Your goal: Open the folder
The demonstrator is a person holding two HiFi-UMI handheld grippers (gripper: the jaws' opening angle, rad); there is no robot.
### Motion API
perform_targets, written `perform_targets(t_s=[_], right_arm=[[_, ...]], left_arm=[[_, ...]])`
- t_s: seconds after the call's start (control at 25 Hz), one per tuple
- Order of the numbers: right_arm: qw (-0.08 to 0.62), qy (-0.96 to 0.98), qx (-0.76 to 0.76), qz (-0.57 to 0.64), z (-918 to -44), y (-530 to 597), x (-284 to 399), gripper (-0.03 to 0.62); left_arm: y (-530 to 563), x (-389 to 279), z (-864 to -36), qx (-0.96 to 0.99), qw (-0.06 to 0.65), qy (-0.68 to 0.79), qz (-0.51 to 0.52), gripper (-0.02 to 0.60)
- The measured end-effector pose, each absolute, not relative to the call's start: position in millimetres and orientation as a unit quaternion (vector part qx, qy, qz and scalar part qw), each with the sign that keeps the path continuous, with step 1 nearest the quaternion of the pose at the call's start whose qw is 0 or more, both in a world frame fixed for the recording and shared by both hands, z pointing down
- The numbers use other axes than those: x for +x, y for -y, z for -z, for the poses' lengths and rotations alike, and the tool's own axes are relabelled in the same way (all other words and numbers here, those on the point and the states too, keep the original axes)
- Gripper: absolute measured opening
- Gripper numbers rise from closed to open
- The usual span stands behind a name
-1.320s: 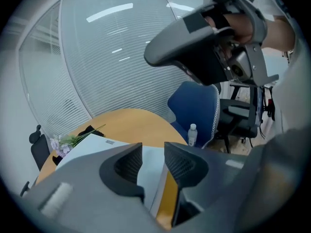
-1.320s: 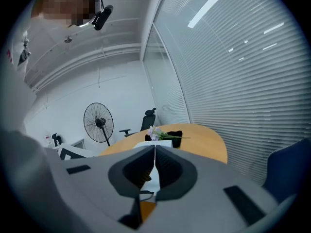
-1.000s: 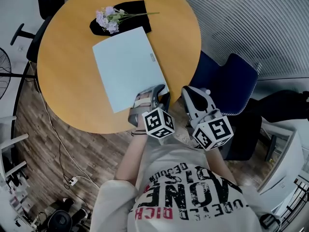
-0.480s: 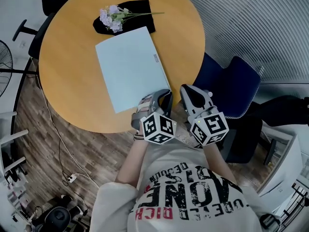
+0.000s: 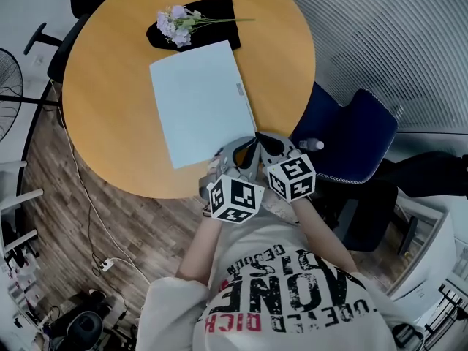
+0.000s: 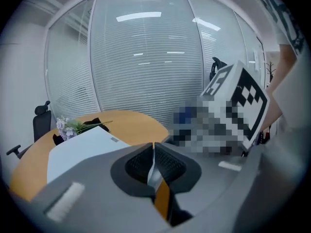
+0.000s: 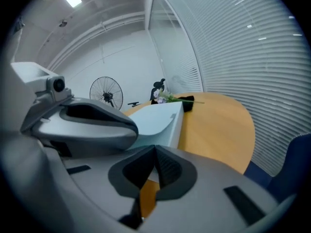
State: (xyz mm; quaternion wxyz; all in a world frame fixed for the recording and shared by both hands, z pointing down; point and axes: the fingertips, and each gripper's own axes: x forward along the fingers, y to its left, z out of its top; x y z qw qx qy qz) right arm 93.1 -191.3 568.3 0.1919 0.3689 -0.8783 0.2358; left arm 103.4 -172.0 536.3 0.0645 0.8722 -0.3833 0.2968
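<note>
My left gripper point(image 6: 153, 154) just closed its jaws on the lower-right corner of the folder point(image 5: 201, 101), which runs up-left from there. The right gripper point(image 7: 154, 152) sits beside it, jaws pressed together.

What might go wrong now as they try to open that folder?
The left claw has just been closing on a thin sliver at the near corner of the folder; the cover may slip free. The right claw, shut, sits right beside it, so the two might bump.
</note>
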Motion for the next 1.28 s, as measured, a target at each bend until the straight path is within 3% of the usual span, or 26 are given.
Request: perform_targets(t_s=[1.28], right_arm=[[0.213,0.89,0.347,-0.205,-572.9,179.4,85.3,0.012]], left_arm=[[164.6,79.4,-495.2,0.859,0.083,0.453,-0.224,0.012]])
